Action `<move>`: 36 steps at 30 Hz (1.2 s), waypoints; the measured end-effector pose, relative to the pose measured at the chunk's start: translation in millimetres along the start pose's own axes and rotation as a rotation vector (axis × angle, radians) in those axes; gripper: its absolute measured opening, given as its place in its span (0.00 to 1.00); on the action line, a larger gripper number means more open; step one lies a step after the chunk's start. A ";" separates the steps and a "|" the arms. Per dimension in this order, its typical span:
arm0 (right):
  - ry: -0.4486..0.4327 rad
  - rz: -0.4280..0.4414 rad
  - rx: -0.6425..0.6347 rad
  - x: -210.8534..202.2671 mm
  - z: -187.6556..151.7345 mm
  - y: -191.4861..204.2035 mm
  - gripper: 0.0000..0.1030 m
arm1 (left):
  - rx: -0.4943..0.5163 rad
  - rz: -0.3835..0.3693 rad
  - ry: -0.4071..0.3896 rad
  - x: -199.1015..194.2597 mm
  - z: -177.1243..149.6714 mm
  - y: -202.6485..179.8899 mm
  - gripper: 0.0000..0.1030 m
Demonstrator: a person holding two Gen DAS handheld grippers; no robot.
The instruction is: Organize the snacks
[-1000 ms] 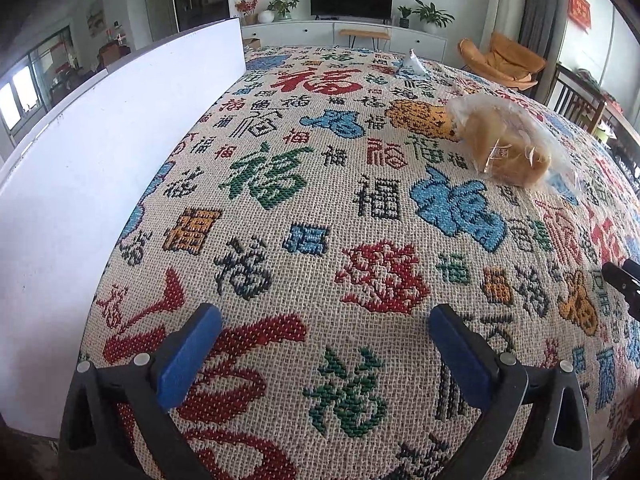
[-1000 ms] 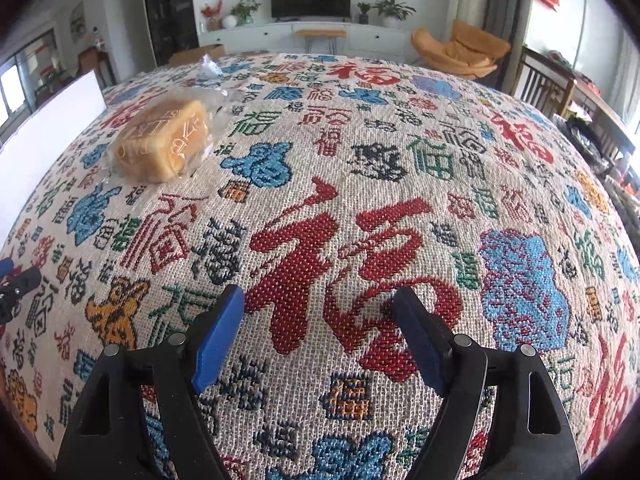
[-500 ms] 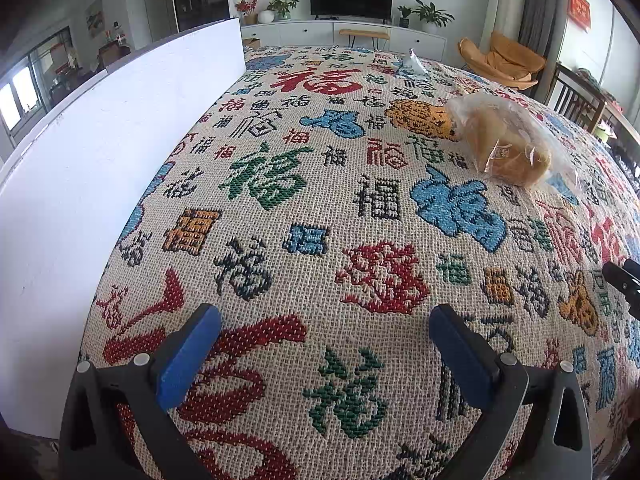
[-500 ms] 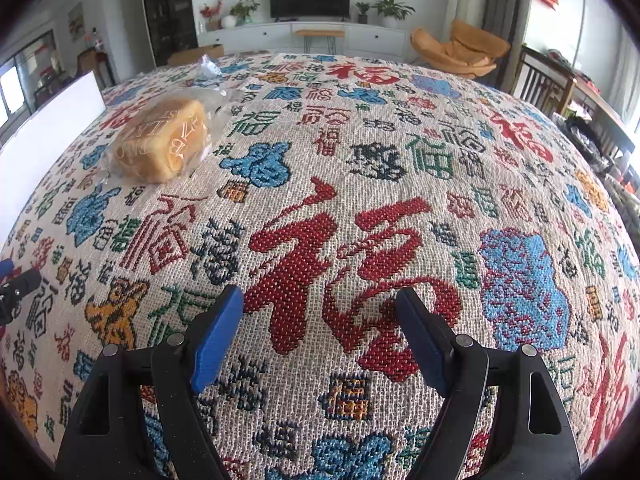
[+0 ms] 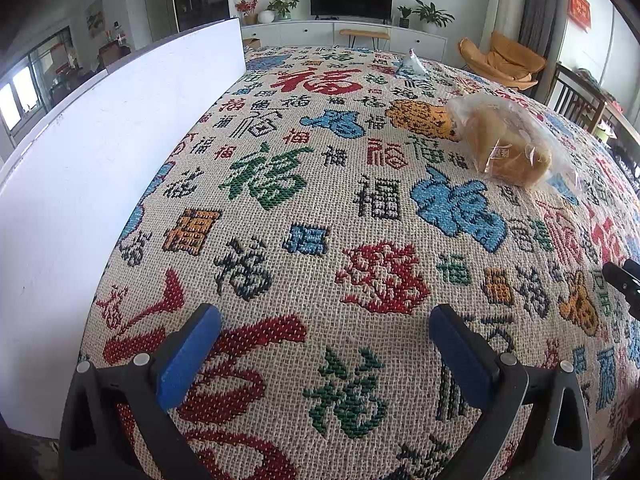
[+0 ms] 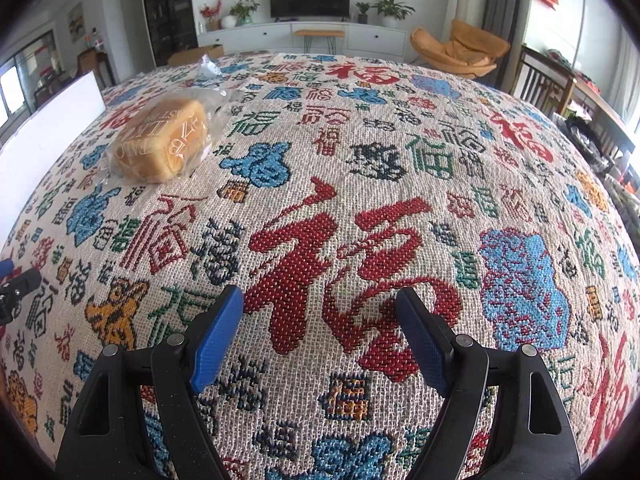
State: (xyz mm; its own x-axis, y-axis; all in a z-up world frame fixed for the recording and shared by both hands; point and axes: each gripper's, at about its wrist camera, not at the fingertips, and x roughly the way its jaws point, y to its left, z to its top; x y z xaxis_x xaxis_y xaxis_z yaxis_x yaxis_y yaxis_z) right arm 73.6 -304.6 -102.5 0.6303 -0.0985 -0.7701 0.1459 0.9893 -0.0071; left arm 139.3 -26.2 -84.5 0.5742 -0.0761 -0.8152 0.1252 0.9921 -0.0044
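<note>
A bagged bread loaf in clear plastic lies on the patterned tablecloth, far right in the left wrist view. The same bread loaf lies at the upper left of the right wrist view. A small clear snack packet rests near the table's far edge, and the same snack packet shows beyond the loaf in the right wrist view. My left gripper hangs open over bare cloth, well short of the loaf. My right gripper is open too, with nothing between its blue pads.
A tall white board stands along the table's left side, and the white board shows at the left edge of the right wrist view. Dark wooden chairs stand off the right side. A TV cabinet and an orange armchair are beyond the table.
</note>
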 end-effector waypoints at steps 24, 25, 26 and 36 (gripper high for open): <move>-0.027 0.187 -0.050 -0.8 111.6 28.8 0.79 | -0.001 -0.001 -0.001 0.8 0.9 0.2 1.00; -0.020 0.180 -0.029 3.3 120.8 30.2 0.79 | -0.001 -0.001 -0.001 0.9 0.9 0.1 1.00; -0.020 0.184 0.008 6.9 128.3 28.5 0.79 | -0.001 -0.001 -0.001 0.8 1.0 0.1 1.00; 0.050 0.276 0.055 42.2 194.9 55.2 0.79 | -0.001 -0.001 0.000 1.1 0.8 0.1 1.00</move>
State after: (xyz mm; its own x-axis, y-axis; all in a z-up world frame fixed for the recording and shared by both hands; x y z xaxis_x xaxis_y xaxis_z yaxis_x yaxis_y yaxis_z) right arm 256.9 -275.1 -11.1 0.6141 0.1806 -0.7683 0.0158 0.9705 0.2407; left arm 140.6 -26.3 -84.9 0.5741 -0.0773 -0.8151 0.1249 0.9921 -0.0061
